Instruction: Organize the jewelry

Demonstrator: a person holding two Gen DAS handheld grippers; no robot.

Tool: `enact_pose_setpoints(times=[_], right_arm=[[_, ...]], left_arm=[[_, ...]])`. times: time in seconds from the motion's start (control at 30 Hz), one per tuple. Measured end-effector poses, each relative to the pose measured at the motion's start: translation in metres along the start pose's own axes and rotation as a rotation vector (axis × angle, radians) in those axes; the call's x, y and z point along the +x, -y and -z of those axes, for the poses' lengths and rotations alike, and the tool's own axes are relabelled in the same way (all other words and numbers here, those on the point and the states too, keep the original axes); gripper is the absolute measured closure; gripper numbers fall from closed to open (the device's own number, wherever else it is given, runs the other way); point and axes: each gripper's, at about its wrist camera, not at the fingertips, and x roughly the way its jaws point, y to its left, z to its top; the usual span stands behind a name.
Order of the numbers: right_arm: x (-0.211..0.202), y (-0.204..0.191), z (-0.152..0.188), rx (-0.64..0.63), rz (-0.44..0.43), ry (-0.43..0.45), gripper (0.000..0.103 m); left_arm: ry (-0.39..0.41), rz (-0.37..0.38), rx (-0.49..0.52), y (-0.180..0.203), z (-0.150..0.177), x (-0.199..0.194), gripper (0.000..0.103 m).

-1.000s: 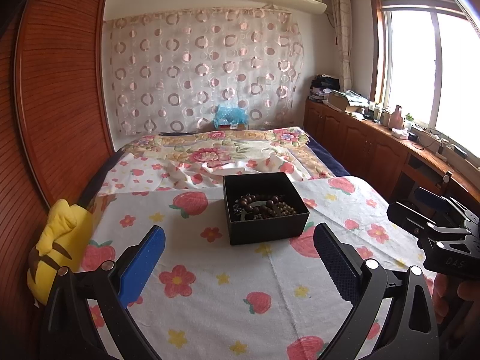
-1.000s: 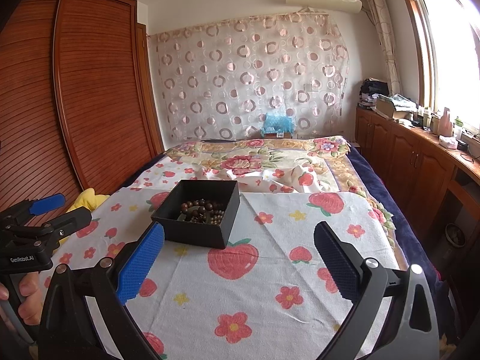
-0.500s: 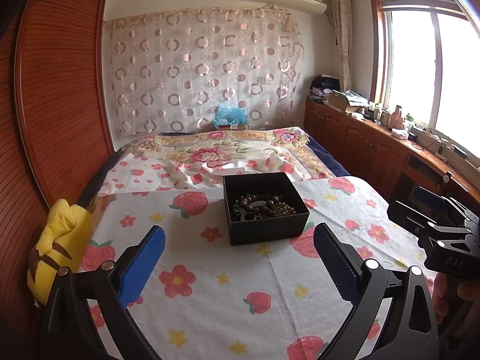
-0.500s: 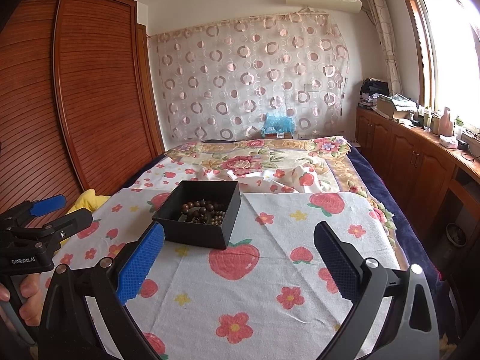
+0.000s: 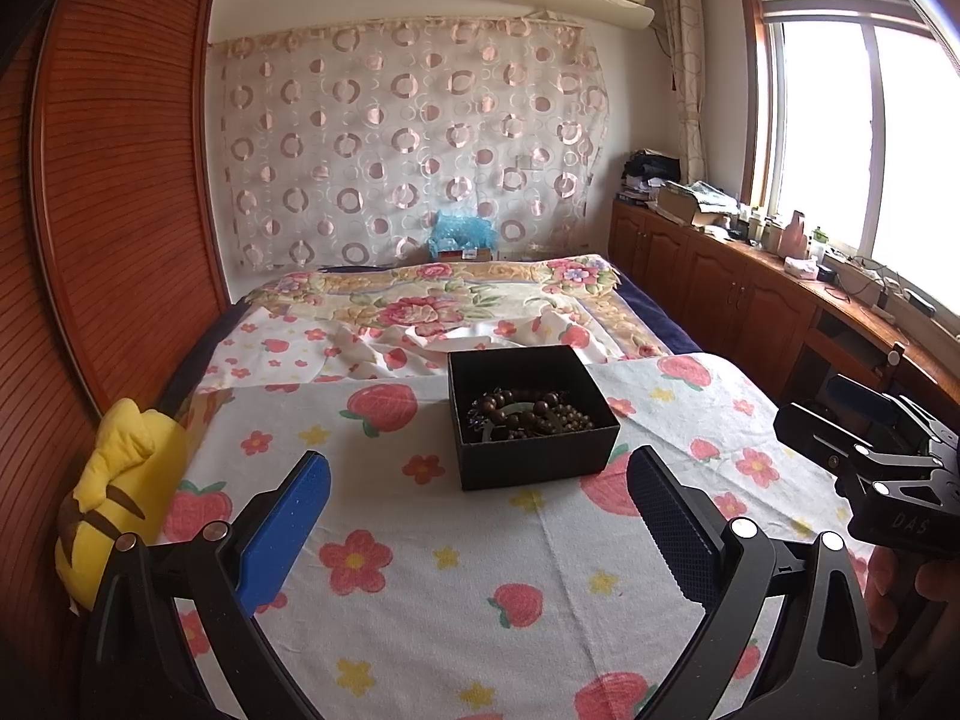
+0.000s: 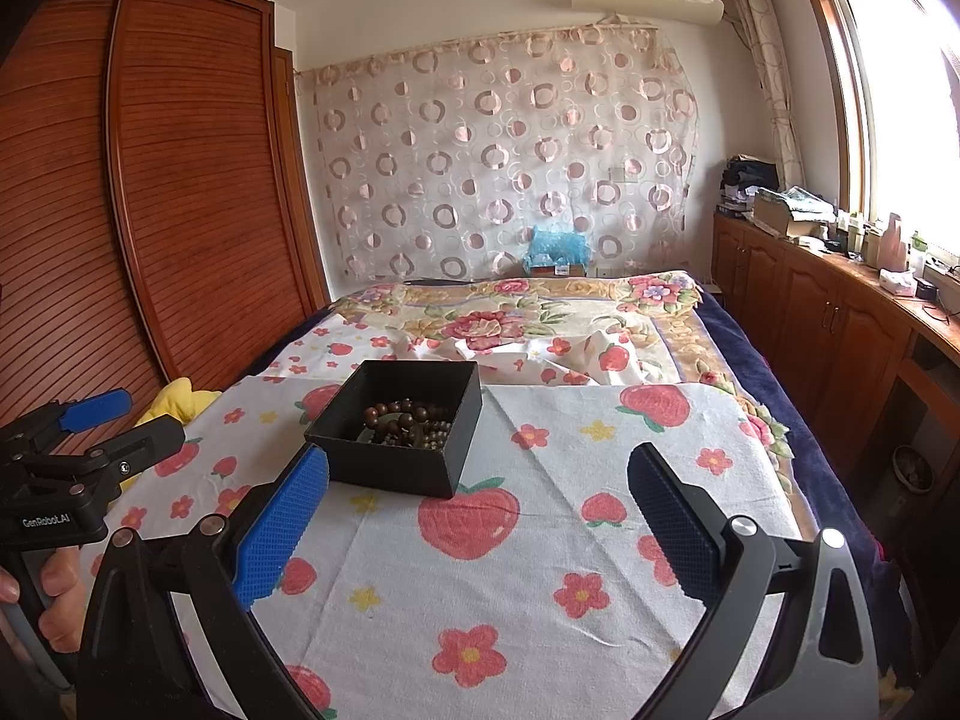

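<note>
A black open box (image 5: 531, 417) sits on the flowered white cloth (image 5: 456, 564) on the bed; it also shows in the right wrist view (image 6: 399, 426). Dark brown bead bracelets (image 5: 528, 414) lie tangled inside it, and they show in the right wrist view (image 6: 408, 420) too. My left gripper (image 5: 480, 516) is open and empty, held above the cloth just short of the box. My right gripper (image 6: 477, 516) is open and empty, to the right of the box and short of it. Each gripper shows at the edge of the other's view.
A yellow plush toy (image 5: 114, 498) lies at the bed's left edge by the wooden wardrobe (image 5: 120, 192). A rumpled floral quilt (image 5: 444, 306) covers the far half of the bed. Wooden cabinets (image 5: 750, 306) with clutter run along the right under the window.
</note>
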Motion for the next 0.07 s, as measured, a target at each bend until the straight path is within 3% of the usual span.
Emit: enact_pose_setpoints(times=[0.07], right_arm=[[0.0002, 0.0003, -0.0002, 0.0, 0.0, -0.001, 0.002]], left_arm=[[0.0, 0.001, 0.001, 0.0008, -0.0007, -0.0008, 0.007]])
